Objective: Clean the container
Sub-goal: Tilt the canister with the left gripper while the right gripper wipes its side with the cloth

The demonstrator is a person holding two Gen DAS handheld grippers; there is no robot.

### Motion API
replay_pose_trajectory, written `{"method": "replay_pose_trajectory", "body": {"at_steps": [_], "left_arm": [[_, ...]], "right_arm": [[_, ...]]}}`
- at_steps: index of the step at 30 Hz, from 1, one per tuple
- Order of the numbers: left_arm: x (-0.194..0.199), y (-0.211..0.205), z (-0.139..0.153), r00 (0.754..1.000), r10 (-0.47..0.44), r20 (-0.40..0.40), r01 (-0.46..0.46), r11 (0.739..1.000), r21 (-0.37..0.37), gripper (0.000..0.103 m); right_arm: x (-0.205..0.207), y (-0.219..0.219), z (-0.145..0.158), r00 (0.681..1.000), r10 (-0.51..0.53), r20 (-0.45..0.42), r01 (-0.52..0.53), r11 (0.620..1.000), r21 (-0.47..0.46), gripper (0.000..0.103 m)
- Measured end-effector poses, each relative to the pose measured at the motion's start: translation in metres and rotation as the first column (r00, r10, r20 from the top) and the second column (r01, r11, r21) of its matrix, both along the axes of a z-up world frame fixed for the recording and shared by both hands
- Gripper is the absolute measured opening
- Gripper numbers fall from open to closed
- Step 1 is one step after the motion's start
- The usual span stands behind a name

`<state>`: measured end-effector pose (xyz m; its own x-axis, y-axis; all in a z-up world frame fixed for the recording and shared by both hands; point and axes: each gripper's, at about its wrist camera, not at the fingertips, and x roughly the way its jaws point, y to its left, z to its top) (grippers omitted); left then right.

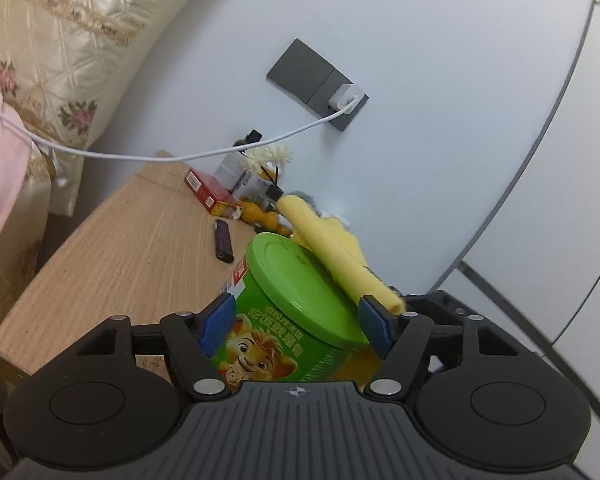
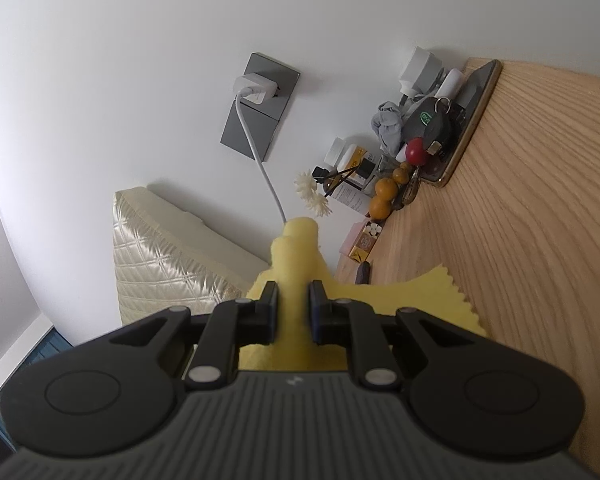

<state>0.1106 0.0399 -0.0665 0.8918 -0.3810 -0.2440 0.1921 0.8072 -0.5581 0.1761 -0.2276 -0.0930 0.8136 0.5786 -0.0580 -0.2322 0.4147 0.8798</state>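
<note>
Left gripper (image 1: 296, 316): blue pads pinching the green container (image 1: 276, 344) by its sides, just under the lid (image 1: 300, 284). Container held tilted, lid on, lifted over the near edge of the wooden bedside table (image 1: 112, 256).

Right gripper (image 2: 293, 312): fingers pressed onto a folded yellow cloth (image 2: 296, 264); the fold sticks out forward between them, loose corners spilling to either side.

Relation: in the left wrist view the cloth lies as a long roll across the far right rim of the lid, touching it, its long axis running from the table's back edge toward the left gripper's right finger. The right gripper is thus the working one, the left the holder. Judgement: wiping of the lid is under way; how much is done cannot be told.

Surroundings: purple lighter (image 1: 223, 242) and red box (image 1: 210, 194) toward the back edge, well apart. Open room over the table's near left corner; wall close on the right.
</note>
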Motion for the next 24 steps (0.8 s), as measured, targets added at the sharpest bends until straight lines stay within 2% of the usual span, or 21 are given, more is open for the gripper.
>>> {"method": "replay_pose_trajectory", "body": {"at_steps": [5, 9, 14, 24], "left_arm": [[0.0, -0.003, -0.001, 1.0, 0.03, 0.008, -0.03, 0.999, 0.011, 0.071], [0.004, -0.003, -0.003, 0.999, 0.054, -0.005, -0.053, 0.998, 0.016, 0.072], [0.007, 0.0, -0.003, 0.999, 0.04, -0.011, -0.039, 0.999, 0.019, 0.072], [0.007, -0.001, -0.004, 1.0, 0.03, -0.002, -0.03, 0.999, 0.031, 0.072]], "right_arm": [[-0.01, -0.004, 0.003, 1.0, 0.006, 0.001, -0.006, 1.0, -0.018, 0.017], [-0.024, -0.007, 0.001, 1.0, 0.022, -0.017, -0.022, 1.0, 0.017, 0.017], [-0.033, -0.009, 0.0, 0.999, 0.026, -0.026, -0.025, 0.999, 0.035, 0.017], [0.011, 0.006, -0.005, 0.998, 0.055, -0.012, -0.054, 0.997, 0.049, 0.017]]}}
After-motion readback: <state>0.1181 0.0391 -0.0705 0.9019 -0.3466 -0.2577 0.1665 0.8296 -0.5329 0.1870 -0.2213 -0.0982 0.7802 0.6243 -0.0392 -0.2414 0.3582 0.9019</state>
